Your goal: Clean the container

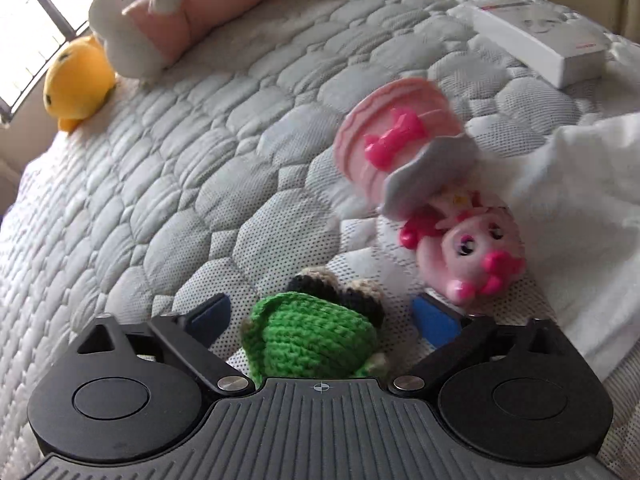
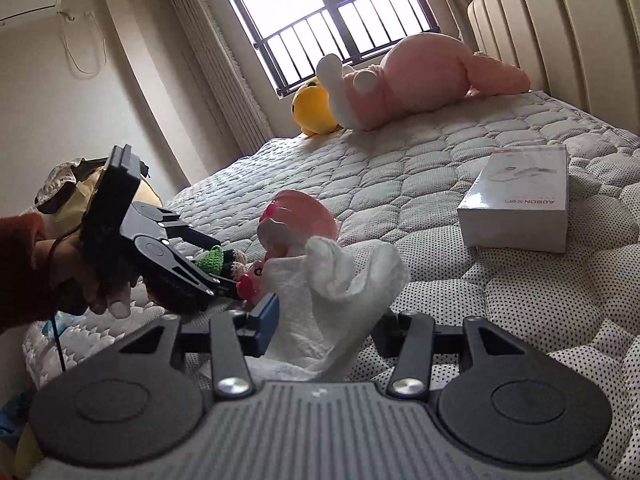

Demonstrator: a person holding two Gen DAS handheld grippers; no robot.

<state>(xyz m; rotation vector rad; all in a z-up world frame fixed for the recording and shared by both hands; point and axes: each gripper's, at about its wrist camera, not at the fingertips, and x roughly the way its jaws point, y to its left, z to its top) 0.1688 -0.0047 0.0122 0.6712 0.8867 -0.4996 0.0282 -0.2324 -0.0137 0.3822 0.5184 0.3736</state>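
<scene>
On the quilted mattress [image 1: 168, 152], the left gripper [image 1: 320, 316] stands wide with a green crocheted toy [image 1: 316, 340] between its 2 fingers. Right of that toy lies the tipped pink container [image 1: 384, 136], its pig figure [image 1: 476, 256] beside it. Further right, the right gripper [image 2: 320, 320] clamps a white cloth [image 2: 340, 292].

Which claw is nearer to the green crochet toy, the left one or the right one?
Left. The left claw is open with the green crochet toy lying between its fingers. The right claw is farther away, behind the pink pig toy, and holds a white cloth.
</scene>
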